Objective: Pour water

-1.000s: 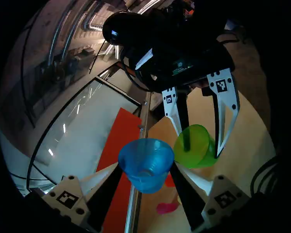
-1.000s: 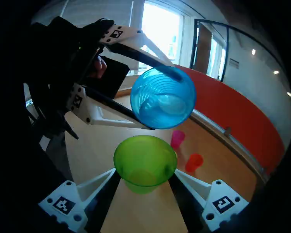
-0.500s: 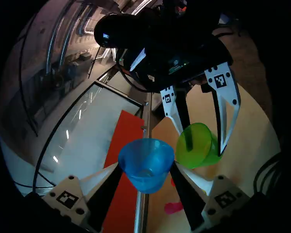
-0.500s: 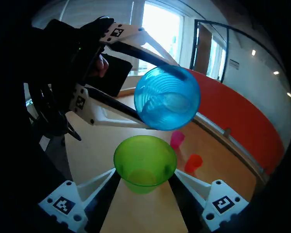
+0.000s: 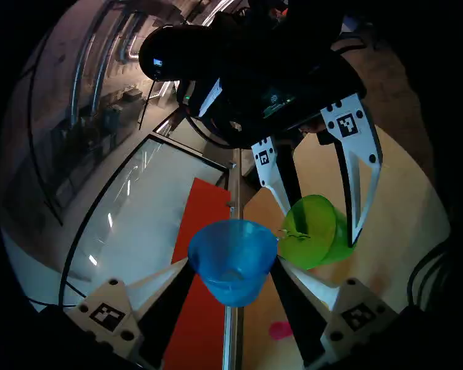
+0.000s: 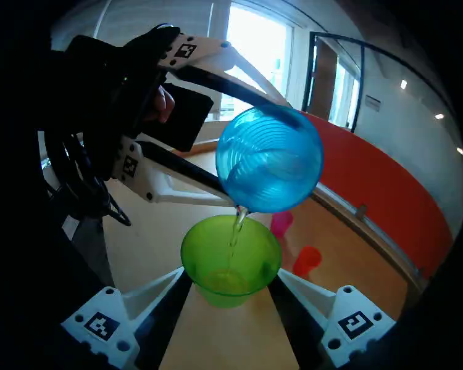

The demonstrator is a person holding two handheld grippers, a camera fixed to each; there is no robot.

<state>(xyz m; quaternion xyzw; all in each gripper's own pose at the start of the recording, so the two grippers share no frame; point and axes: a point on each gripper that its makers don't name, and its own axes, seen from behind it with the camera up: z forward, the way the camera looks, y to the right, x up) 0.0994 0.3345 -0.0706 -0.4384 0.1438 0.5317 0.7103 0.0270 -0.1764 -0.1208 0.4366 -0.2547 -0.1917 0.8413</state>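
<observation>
My left gripper (image 5: 231, 277) is shut on a blue plastic cup (image 5: 233, 259). In the right gripper view that blue cup (image 6: 270, 157) is tipped mouth-down over a green cup (image 6: 230, 259), and a thin stream of water (image 6: 236, 227) runs from its rim into the green cup. My right gripper (image 6: 231, 290) is shut on the green cup and holds it upright. From the left gripper view the green cup (image 5: 312, 231) sits between the right gripper's white fingers (image 5: 358, 179), just right of the blue cup, with water splashing at its rim.
Below lies a wooden table (image 6: 231, 339) with a pink cup (image 6: 282, 221) and an orange cup (image 6: 308, 259) standing on it. A red wall panel (image 6: 386, 185) and glass partition run along the table's far side. A hand (image 6: 160, 105) holds the left gripper.
The blue cup has tipped further and moved closer over the green cup. Water now streams from it into the green cup. The green cup has stayed still.
</observation>
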